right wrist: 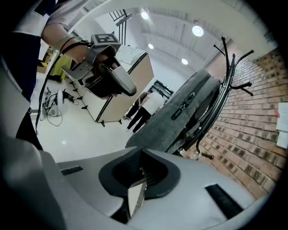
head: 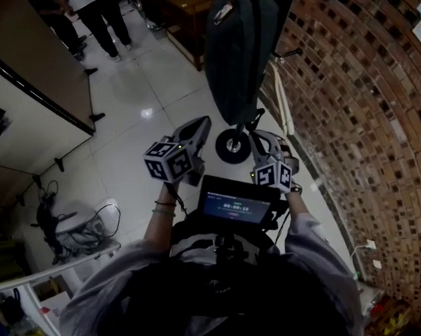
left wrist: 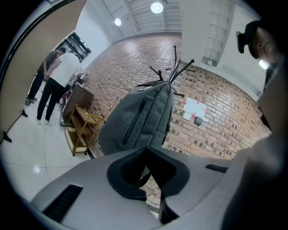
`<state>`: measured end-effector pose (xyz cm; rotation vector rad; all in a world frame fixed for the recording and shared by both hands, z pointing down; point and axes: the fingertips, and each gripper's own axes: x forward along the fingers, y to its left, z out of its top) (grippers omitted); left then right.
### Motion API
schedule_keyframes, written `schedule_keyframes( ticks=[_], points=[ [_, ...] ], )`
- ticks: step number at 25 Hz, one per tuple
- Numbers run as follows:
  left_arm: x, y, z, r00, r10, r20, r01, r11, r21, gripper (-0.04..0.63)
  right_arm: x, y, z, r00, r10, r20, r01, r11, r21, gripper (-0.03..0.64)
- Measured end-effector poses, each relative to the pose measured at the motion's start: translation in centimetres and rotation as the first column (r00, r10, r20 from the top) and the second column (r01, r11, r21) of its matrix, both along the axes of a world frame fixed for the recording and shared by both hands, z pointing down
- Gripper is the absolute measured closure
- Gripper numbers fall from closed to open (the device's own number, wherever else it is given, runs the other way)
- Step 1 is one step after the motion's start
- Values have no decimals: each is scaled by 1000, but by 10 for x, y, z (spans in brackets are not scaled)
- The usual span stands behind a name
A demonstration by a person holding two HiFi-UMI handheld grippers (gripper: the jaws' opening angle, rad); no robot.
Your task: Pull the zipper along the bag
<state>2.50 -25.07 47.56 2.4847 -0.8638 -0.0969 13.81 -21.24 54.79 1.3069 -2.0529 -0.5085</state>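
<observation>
contact with the bag (head: 241,46) is not yet made: it hangs upright from the top hooks of the stand (right wrist: 228,67), just beside the brick wall (head: 364,103), and both grippers sit below and in front of it, well apart from the fabric. the left gripper (head: 202,125) points level toward the bag's lower half, its jaws closed together with nothing between them. the right gripper (head: 257,140), on the side nearer the wall, is tipped slightly downward, its jaws likewise pressed together and empty. a dark zipper (left wrist: 135,119) runs lengthwise down the bag's side panel; its pull is too small to pick out. the step in hand looks like the approach, so the task seems barely started. to do it well, one gripper should open before it arrives, come in square to the pull and close on the tab alone, not on the cloth beside it. the other should pinch the bag near the zipper's end to keep it taut, since a freely hung bag will likely swing and bunch under a tug. the pull should then follow the line of the teeth, steady and without jerking the stand.
</observation>
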Motion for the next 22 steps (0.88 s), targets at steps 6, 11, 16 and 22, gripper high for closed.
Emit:
schedule_keyframes(
  ticks=[6,11,16,22],
  points=[
    [18,8,-1,999,40,18,-40,999,10,588,5,-6,-18,997,49,64,-50,999,18,618],
    [23,12,-4,999,51,19,-52,999,15,588,7,-7,-23,995,70,69,-71,997,15,618],
    [23,14,-6,998,52,18,-52,998,18,588,7,-9,-29,993,73,89,-75,997,18,618],
    [22,15,-6,999,47,20,-47,999,16,588,6,-11,-31,991,76,114,-79,997,21,618]
  ],
)
